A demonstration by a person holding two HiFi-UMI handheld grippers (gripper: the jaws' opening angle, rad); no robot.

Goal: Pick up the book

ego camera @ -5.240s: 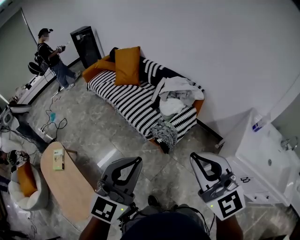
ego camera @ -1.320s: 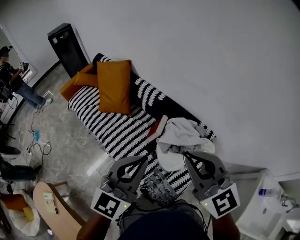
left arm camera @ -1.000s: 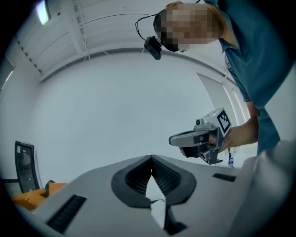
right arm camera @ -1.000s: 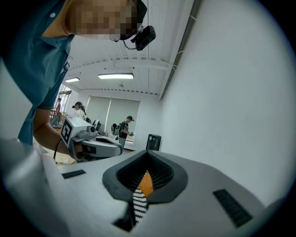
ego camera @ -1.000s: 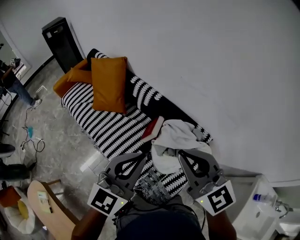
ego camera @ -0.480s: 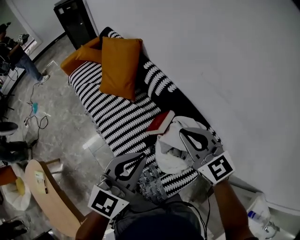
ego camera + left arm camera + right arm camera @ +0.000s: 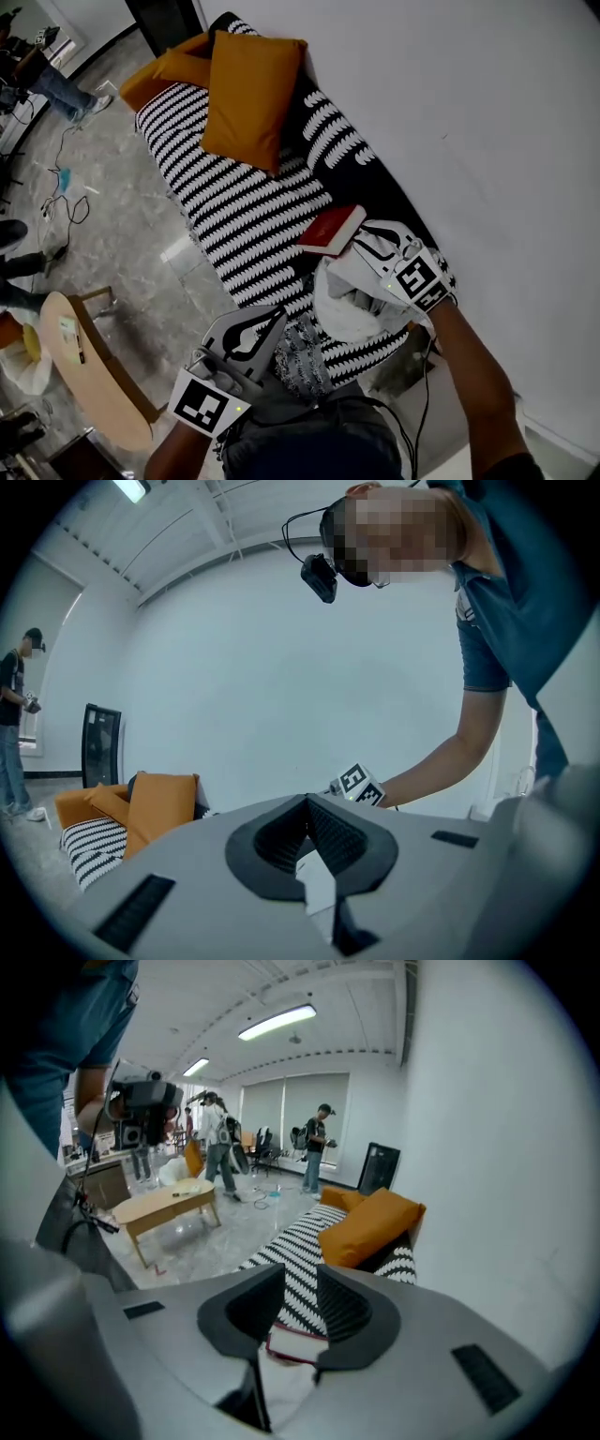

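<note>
A red book [image 7: 331,232] with white page edges lies on the striped sofa [image 7: 244,202], against a heap of white cloth [image 7: 345,302]. My right gripper [image 7: 360,246] reaches down over that heap, its tips just short of the book's near end. Its jaws have just been opening; in the right gripper view the gripper [image 7: 300,1275] shows a narrow gap, and the book [image 7: 292,1342] lies beyond it, untouched. My left gripper [image 7: 277,315] hangs low in front of the sofa, jaws together and empty. In the left gripper view, its jaws [image 7: 306,804] meet at the tips.
Two orange cushions [image 7: 248,98] lean on the sofa's far end. A patterned dark cloth [image 7: 302,356] hangs over the near end. A wooden oval table [image 7: 89,375] stands on the floor at left. People stand farther off [image 7: 316,1143]. A white wall runs behind the sofa.
My right gripper has swung forward and down from beside my body to the book, and its jaws have parted. The left gripper has sunk a little. The sofa appears closer.
</note>
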